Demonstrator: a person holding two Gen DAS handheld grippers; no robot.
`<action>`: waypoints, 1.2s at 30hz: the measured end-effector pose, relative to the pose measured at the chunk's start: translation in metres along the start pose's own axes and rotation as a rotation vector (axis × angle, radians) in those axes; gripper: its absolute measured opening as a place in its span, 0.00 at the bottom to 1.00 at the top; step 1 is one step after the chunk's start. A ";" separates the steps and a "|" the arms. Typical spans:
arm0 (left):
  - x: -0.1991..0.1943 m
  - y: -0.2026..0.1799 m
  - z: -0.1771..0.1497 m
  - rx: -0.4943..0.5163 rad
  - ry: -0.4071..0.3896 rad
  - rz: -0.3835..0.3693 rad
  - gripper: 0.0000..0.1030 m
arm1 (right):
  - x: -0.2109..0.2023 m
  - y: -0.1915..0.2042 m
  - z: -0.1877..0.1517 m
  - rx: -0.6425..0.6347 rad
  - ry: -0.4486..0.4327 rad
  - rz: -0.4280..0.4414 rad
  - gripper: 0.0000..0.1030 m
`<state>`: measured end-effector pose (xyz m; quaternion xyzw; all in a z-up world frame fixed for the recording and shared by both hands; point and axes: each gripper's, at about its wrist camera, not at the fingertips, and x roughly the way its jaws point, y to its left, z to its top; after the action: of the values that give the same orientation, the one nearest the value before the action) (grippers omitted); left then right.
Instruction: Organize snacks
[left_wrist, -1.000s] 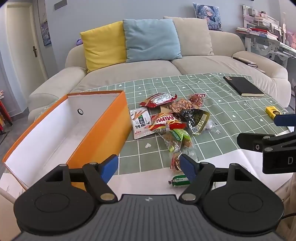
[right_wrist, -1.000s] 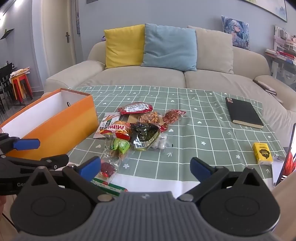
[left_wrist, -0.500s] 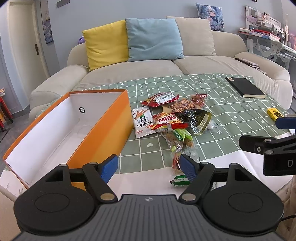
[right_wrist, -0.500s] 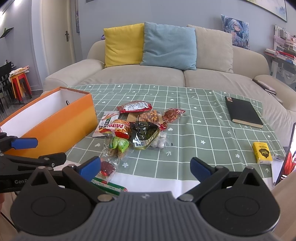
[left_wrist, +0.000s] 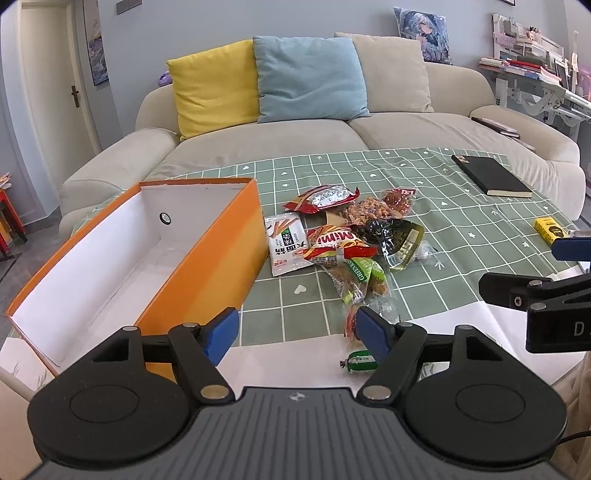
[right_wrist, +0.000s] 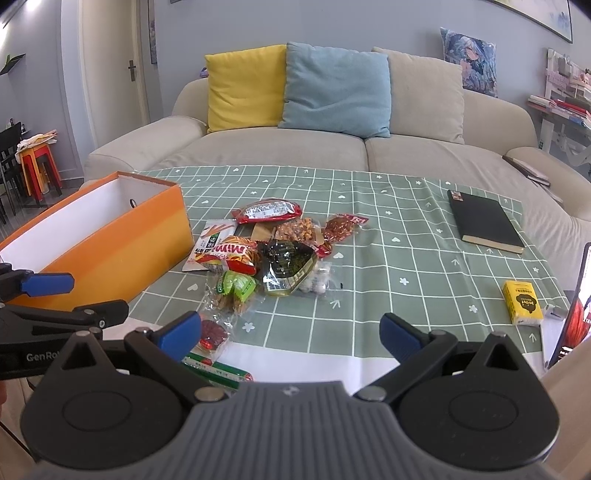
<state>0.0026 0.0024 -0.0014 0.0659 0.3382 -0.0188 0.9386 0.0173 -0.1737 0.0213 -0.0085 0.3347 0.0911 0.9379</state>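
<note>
A pile of several snack packets (left_wrist: 343, 236) (right_wrist: 269, 251) lies on the green checked tablecloth. An open orange box (left_wrist: 207, 258) (right_wrist: 122, 240) with a white, empty inside stands to its left. A green sausage stick (left_wrist: 360, 362) (right_wrist: 218, 369) lies on the white strip at the near edge. My left gripper (left_wrist: 297, 332) hovers over the near edge, between the box and the pile. Its jaws are closing slightly and nothing is pressed between the pads. My right gripper (right_wrist: 290, 332) is wide open and holds nothing, hovering right of the pile's near end.
A black notebook (left_wrist: 491, 177) (right_wrist: 484, 218) lies at the far right of the cloth, and a small yellow box (left_wrist: 550, 229) (right_wrist: 522, 301) sits nearer. A screen's edge (right_wrist: 576, 314) stands at the right. A sofa (right_wrist: 332, 155) with cushions is behind the table.
</note>
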 end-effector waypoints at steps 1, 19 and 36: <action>0.000 0.000 0.000 -0.001 0.000 -0.002 0.82 | 0.000 0.000 -0.001 0.000 0.000 0.000 0.97; 0.000 -0.001 0.000 0.003 0.001 -0.011 0.81 | 0.001 0.001 0.003 -0.006 0.014 -0.010 0.97; 0.000 -0.002 0.000 0.007 0.002 -0.012 0.81 | 0.000 0.000 0.002 -0.005 0.020 -0.012 0.97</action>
<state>0.0022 0.0008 -0.0017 0.0670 0.3395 -0.0256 0.9379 0.0186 -0.1737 0.0224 -0.0136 0.3439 0.0864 0.9349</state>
